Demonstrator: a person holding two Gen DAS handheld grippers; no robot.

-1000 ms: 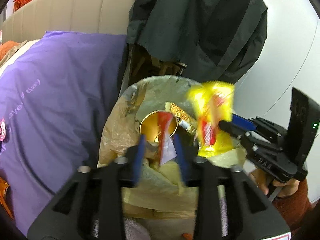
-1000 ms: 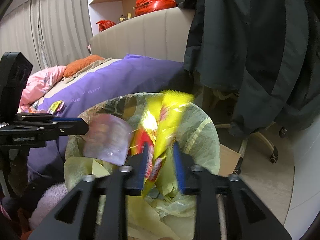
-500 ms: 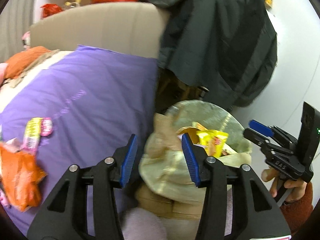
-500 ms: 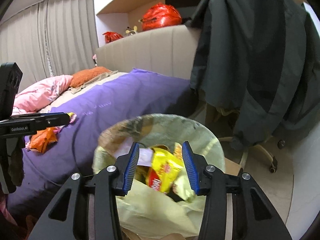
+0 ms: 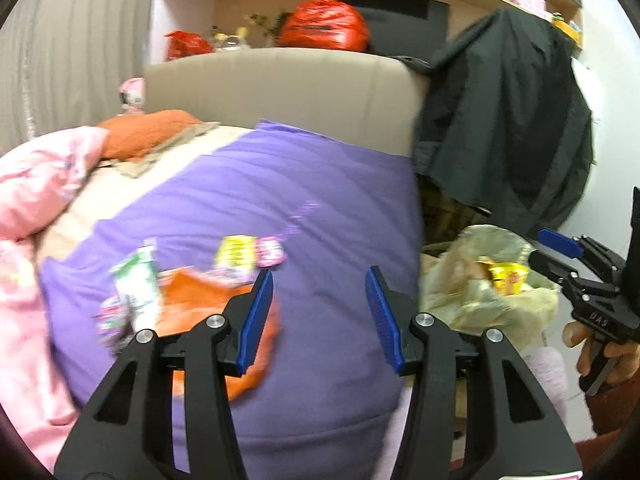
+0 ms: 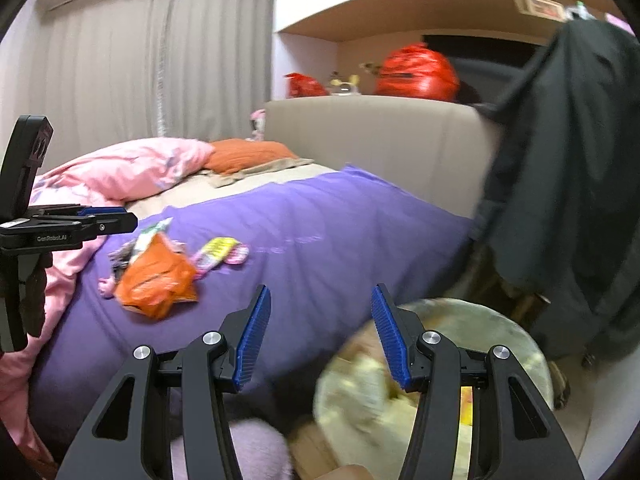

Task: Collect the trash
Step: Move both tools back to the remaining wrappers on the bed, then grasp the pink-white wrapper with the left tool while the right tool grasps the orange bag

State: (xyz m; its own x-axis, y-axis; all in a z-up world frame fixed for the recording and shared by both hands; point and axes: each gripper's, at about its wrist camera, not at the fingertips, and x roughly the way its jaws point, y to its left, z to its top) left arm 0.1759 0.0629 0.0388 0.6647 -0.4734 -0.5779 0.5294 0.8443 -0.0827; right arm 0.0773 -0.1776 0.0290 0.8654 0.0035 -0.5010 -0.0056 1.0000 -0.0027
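Observation:
My left gripper (image 5: 320,316) is open and empty above the purple blanket (image 5: 320,208). My right gripper (image 6: 320,332) is open and empty, above the blanket's edge and the bin. Wrappers lie on the blanket: an orange bag (image 6: 154,280), a yellow-and-pink wrapper (image 6: 220,256) and a green-and-white one (image 5: 138,280). The lined trash bin (image 5: 488,280) stands beside the bed with a yellow wrapper (image 5: 506,278) inside; it also shows in the right wrist view (image 6: 472,344). The right gripper shows by the bin in the left wrist view (image 5: 560,248).
A pink duvet (image 6: 120,172) and an orange pillow (image 6: 248,156) lie at the bed's far side. A dark jacket (image 6: 560,160) hangs over a chair right of the bin. A beige headboard (image 6: 380,144) stands behind, with red bags (image 6: 416,72) on top.
Both grippers let their wrappers drop into the bin, opened, and swung left from the bin toward the bed. The wrappers on the blanket have come into view.

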